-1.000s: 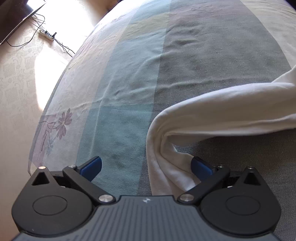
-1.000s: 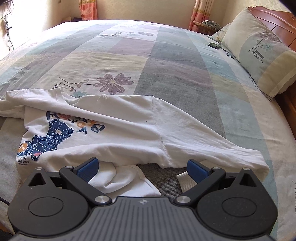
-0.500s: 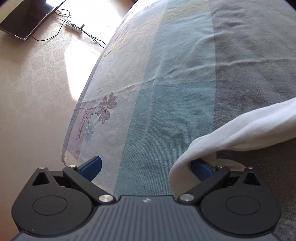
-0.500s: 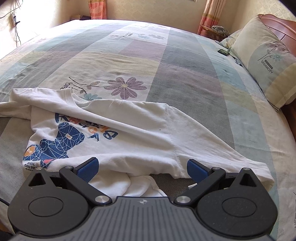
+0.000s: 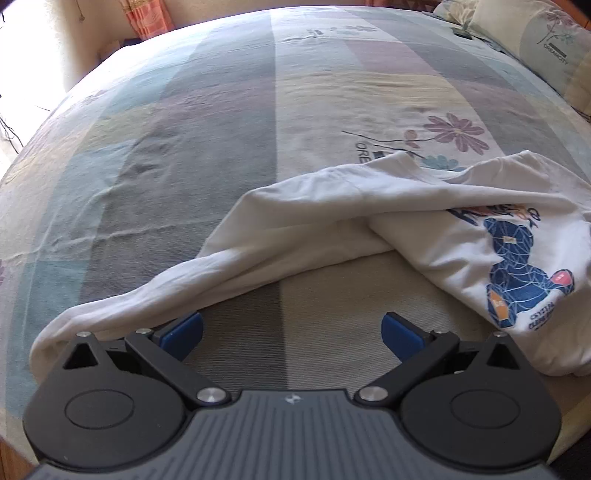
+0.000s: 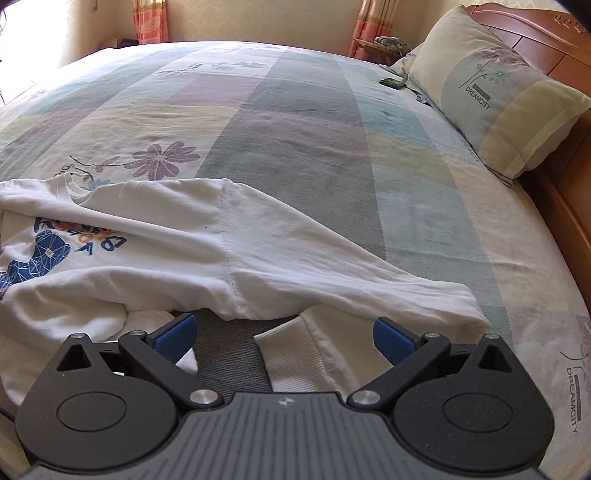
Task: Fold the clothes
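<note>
A white long-sleeved sweatshirt (image 5: 424, 206) with a blue printed figure (image 5: 517, 273) lies rumpled, front up, on the bed. One sleeve (image 5: 177, 284) stretches toward my left gripper (image 5: 291, 332), which is open; the sleeve's end drapes by the left blue pad (image 5: 183, 330) and nothing sits between the pads. In the right wrist view the sweatshirt (image 6: 229, 243) spreads ahead, its other sleeve (image 6: 388, 284) running right. My right gripper (image 6: 282, 334) is open, with the ribbed cuff (image 6: 291, 350) lying between its fingers, not clamped.
The patchwork bedspread (image 6: 303, 147) with flower prints covers the wide bed. A pillow (image 6: 491, 92) leans on the wooden headboard (image 6: 546, 37) at right, with a small dark phone-like object (image 6: 391, 82) near it. Orange curtains (image 6: 149, 22) hang at the far wall.
The left gripper has swung from facing the bed's left edge and floor to facing across the bed; the sleeve now lies by its left pad. The right gripper shifted slightly right; the cuff now lies between its fingers.
</note>
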The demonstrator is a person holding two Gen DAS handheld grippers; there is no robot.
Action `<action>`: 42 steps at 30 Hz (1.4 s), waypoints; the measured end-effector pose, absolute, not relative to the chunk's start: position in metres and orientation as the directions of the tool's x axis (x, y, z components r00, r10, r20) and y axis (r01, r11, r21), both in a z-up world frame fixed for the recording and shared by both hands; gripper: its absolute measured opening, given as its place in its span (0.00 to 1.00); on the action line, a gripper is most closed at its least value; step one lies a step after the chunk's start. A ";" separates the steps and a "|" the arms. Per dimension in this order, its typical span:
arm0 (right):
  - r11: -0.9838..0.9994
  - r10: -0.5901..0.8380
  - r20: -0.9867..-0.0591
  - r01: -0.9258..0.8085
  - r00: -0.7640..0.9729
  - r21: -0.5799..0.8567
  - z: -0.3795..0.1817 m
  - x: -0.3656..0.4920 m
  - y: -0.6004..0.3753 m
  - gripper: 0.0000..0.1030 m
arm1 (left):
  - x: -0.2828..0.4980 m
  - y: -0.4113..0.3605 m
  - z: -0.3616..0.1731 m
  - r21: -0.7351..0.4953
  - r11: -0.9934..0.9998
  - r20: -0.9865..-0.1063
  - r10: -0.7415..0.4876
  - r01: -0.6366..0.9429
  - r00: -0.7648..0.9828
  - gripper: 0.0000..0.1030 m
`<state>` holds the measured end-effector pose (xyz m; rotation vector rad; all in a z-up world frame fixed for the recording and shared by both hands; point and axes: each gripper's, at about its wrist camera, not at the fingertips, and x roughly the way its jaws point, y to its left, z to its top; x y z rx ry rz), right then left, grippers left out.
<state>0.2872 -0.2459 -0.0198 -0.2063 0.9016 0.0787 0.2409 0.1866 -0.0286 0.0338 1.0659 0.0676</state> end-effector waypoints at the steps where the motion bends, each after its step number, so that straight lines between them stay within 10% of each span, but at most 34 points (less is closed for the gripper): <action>1: 0.977 -0.035 -0.782 -0.144 0.622 -0.158 -0.022 0.287 -0.254 1.00 | 0.245 0.171 -0.035 0.050 0.999 -0.879 0.054 -0.020 0.473 1.00; 14: 0.813 -0.180 -0.728 -0.316 0.662 -0.489 -0.080 0.351 -0.299 1.00 | 0.263 0.079 -0.044 0.069 0.997 -0.886 0.081 -0.043 0.457 1.00; 36: 0.902 -0.404 -0.650 0.163 0.643 -0.400 -0.047 0.404 -0.458 1.00 | 0.264 0.068 -0.050 0.029 0.993 -0.893 0.078 -0.117 0.444 1.00; 42: 0.940 -0.251 -0.741 -0.026 0.623 -0.340 -0.044 0.370 -0.414 1.00 | 0.264 0.072 -0.060 -0.021 0.995 -0.898 0.022 -0.094 0.440 1.00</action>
